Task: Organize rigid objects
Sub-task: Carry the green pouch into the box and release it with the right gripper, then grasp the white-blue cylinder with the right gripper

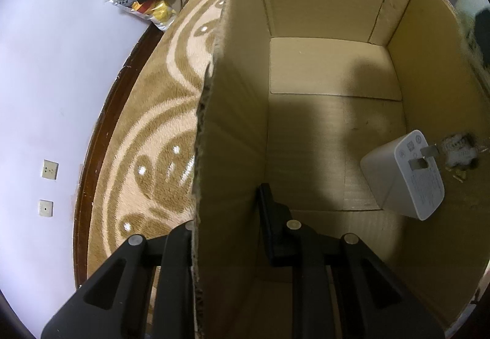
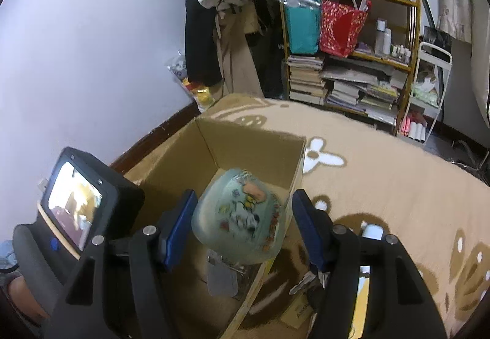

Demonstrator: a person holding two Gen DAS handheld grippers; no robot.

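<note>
Left gripper (image 1: 226, 216) clamped on cardboard box (image 1: 232, 130) wall. Right gripper (image 2: 242, 216) spread wide, nothing gripped; green bowl (image 2: 239, 216) seen between fingers, blurred, above box. White charger (image 1: 401, 176) lying in box, right side.

Cardboard box (image 1: 330, 75) floor mostly free; white charger (image 1: 401, 176) blocks right wall.

The cardboard box (image 1: 321, 17) stands on the carpet (image 1: 159, 112), near the wall (image 1: 46, 63). Inside it, a charger plug (image 1: 404, 173) lies against the right wall of the box. The left hand-held gripper (image 1: 229, 234) straddles the box's left wall. A bookshelf (image 2: 352, 57) stands beyond the carpet's far edge.
</note>
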